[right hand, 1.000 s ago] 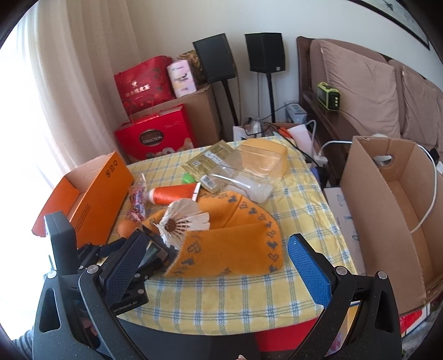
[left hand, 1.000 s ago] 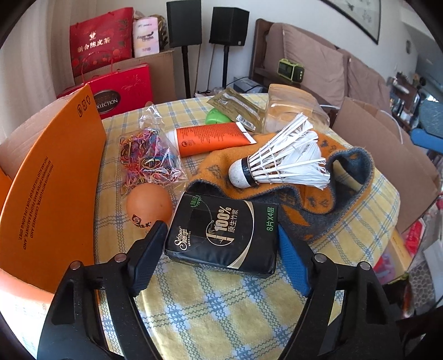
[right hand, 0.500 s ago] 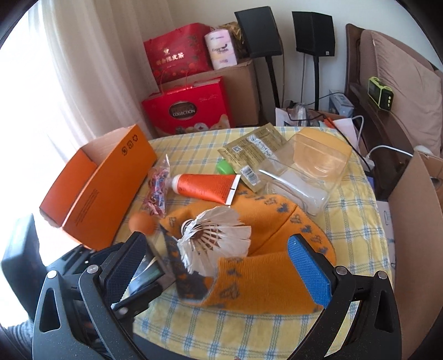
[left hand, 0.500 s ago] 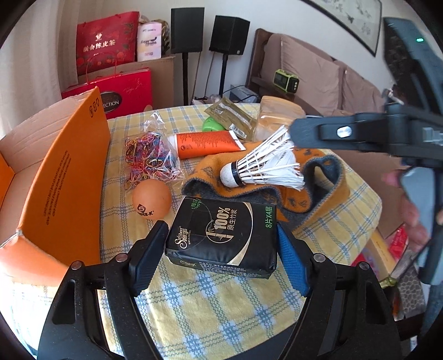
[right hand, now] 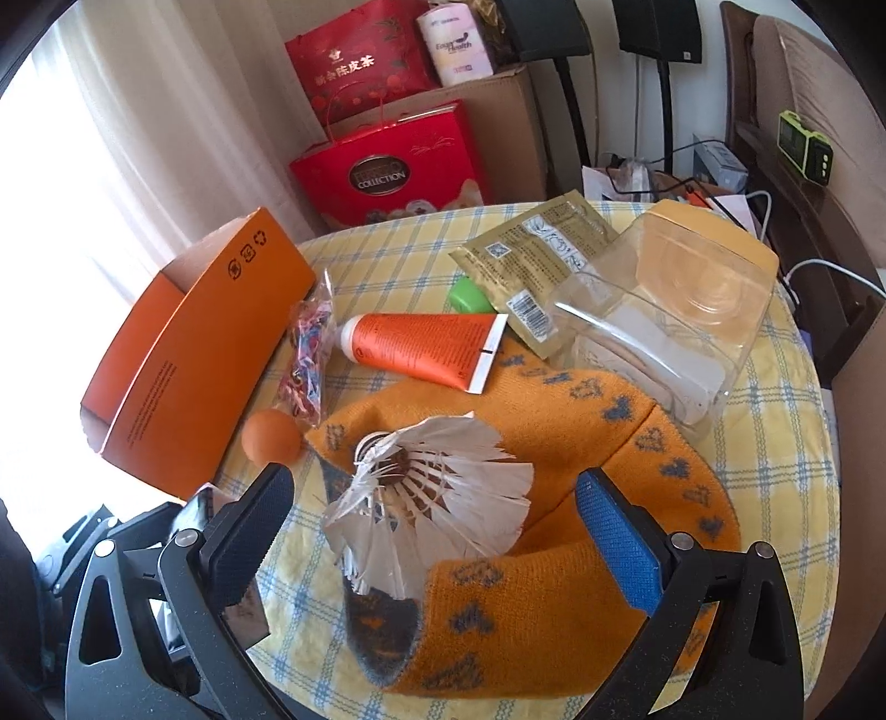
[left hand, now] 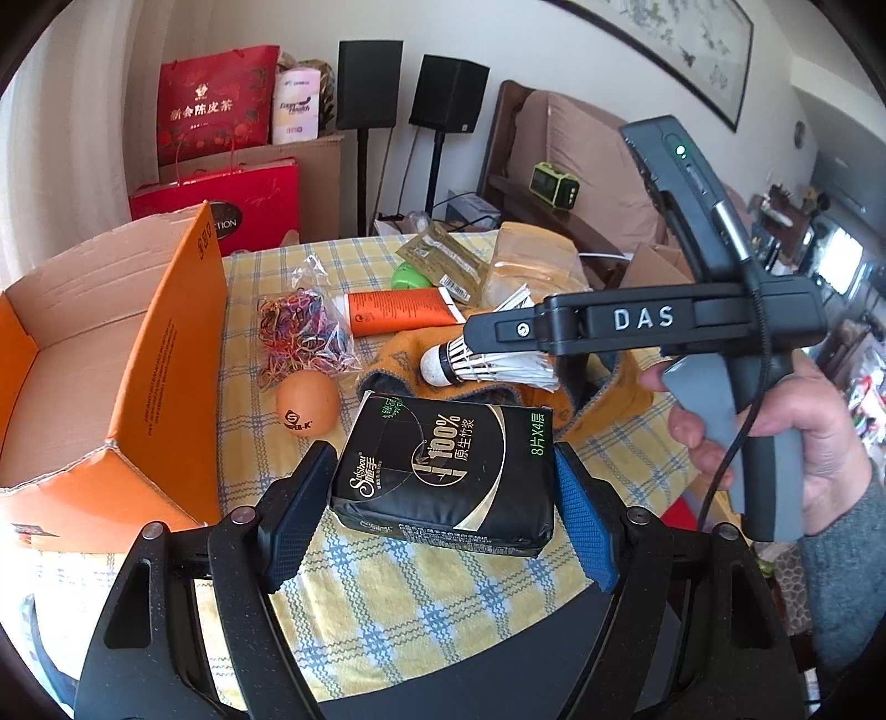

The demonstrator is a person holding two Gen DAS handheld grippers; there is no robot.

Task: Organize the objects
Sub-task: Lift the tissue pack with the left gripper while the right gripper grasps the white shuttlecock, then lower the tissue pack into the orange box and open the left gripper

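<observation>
Moved: right tool [right hand: 434,531] has come down over white feathered shuttlecock [right hand: 429,512], jaws spread, not gripping.
Left tool [left hand: 443,512]: clamps black tissue pack [left hand: 446,468], above checked desk [left hand: 387,598].
Shuttlecock: lying on orange knitted hat [right hand: 581,554].

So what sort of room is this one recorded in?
Most likely a home living room: a cushioned sofa along the wall, two speakers on stands, a framed painting above, and a table under a yellow checked cloth cluttered with household odds and ends.
</observation>
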